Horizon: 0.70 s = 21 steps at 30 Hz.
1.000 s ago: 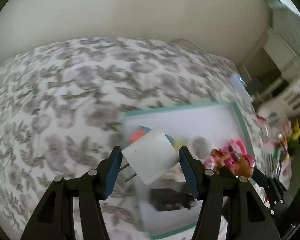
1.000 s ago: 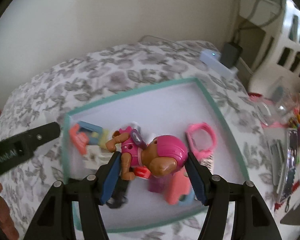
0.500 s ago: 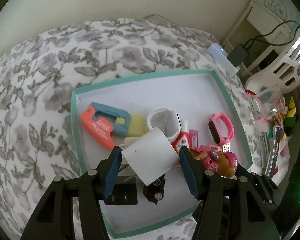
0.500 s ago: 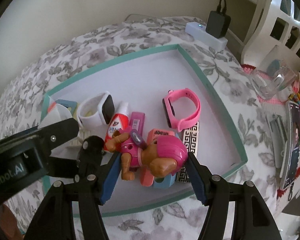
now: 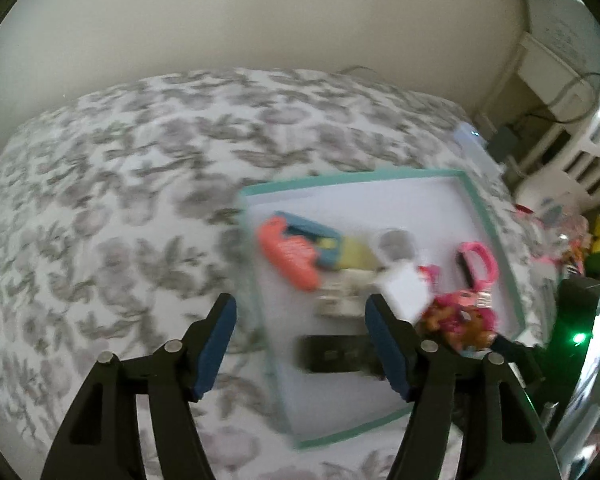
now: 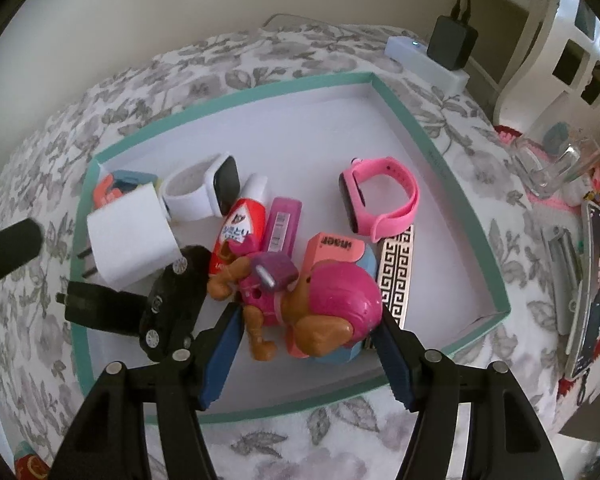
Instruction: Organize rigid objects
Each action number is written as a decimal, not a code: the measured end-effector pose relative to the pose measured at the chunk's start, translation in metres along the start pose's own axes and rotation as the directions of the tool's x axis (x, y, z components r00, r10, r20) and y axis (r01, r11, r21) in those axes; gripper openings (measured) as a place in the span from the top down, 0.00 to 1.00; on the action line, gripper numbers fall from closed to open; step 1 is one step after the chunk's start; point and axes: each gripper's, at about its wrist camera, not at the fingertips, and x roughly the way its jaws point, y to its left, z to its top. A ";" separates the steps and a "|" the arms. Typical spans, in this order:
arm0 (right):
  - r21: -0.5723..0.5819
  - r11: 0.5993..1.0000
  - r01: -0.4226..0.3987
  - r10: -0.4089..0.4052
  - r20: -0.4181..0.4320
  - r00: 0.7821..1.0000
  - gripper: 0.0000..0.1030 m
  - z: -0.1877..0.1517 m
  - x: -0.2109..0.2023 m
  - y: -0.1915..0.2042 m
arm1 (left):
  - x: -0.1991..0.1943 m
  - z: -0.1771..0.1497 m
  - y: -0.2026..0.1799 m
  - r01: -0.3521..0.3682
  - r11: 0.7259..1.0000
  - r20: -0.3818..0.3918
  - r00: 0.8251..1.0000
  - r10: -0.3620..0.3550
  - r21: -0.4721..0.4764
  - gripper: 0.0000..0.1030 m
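Pink plastic pup figure (image 6: 320,300) between the jaws of the right gripper (image 6: 308,316), low over the near edge of the teal-rimmed tray (image 6: 496,316), seemingly for setting down among the gathered pieces; pads close at both flanks, whether pressing or merely touching impossible to tell. White charger (image 6: 128,240) lying at the tray's left edge beside a black toy car (image 6: 172,304). Left gripper (image 5: 300,320) over that same left rim, jaws just opened wider, nothing between them.
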 end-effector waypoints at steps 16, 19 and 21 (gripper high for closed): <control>0.003 1.000 -0.014 0.014 0.025 1.000 0.05 -0.023 -0.021 0.014 | 0.013 -0.050 0.051 -0.166 0.985 -0.085 0.983 0.162 -0.054 0.10; -0.005 1.000 -0.015 0.015 0.037 0.999 0.02 -0.027 -0.028 0.019 | 0.009 -0.054 0.054 -0.164 0.984 -0.084 0.984 0.158 -0.063 0.10; -0.008 1.000 -0.023 0.023 0.042 0.999 0.02 -0.029 -0.031 0.022 | 0.008 -0.056 0.056 -0.161 0.985 -0.088 0.984 0.155 -0.067 0.10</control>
